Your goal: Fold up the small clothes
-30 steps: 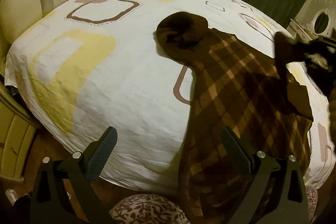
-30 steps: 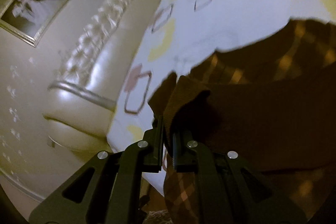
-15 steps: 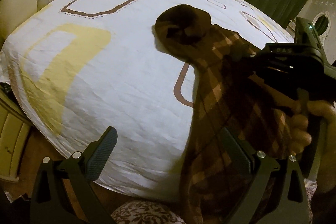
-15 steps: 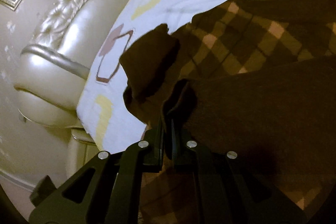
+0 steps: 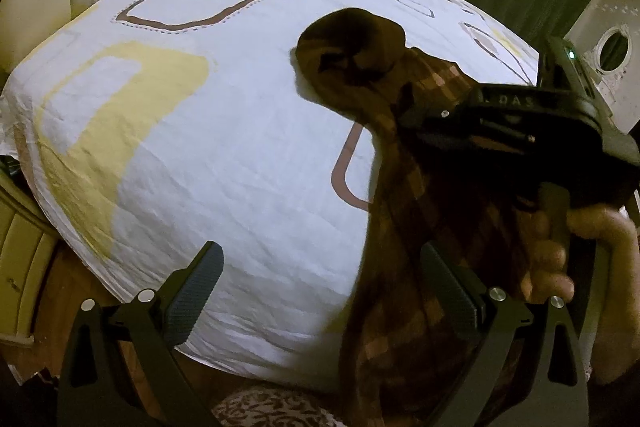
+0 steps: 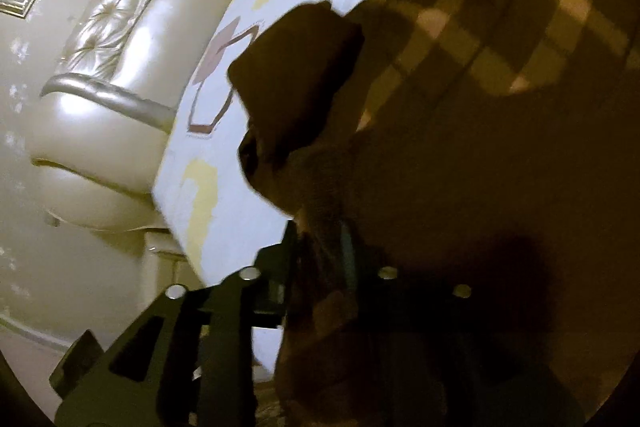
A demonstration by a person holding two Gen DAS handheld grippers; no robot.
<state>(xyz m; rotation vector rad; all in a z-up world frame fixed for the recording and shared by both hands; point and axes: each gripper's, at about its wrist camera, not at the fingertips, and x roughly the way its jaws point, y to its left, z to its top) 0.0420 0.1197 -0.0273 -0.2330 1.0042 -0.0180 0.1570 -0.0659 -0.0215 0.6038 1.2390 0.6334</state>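
A: Shirt (image 5: 420,211) lies on bed (image 5: 224,155), hem over the edge. Why's right tool (image 6: 320,247) clamped on it?
B: Prob carrying that edge across for a fold. Left tool (image 5: 320,291) gapes, holding nothing.

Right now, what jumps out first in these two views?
The dark brown plaid garment draped down the right side of the bed, its bunched end lying mid-bed. The right gripper is shut on a fold of it, its black body crossing the left wrist view. The left gripper hangs open over the patterned white bedspread.
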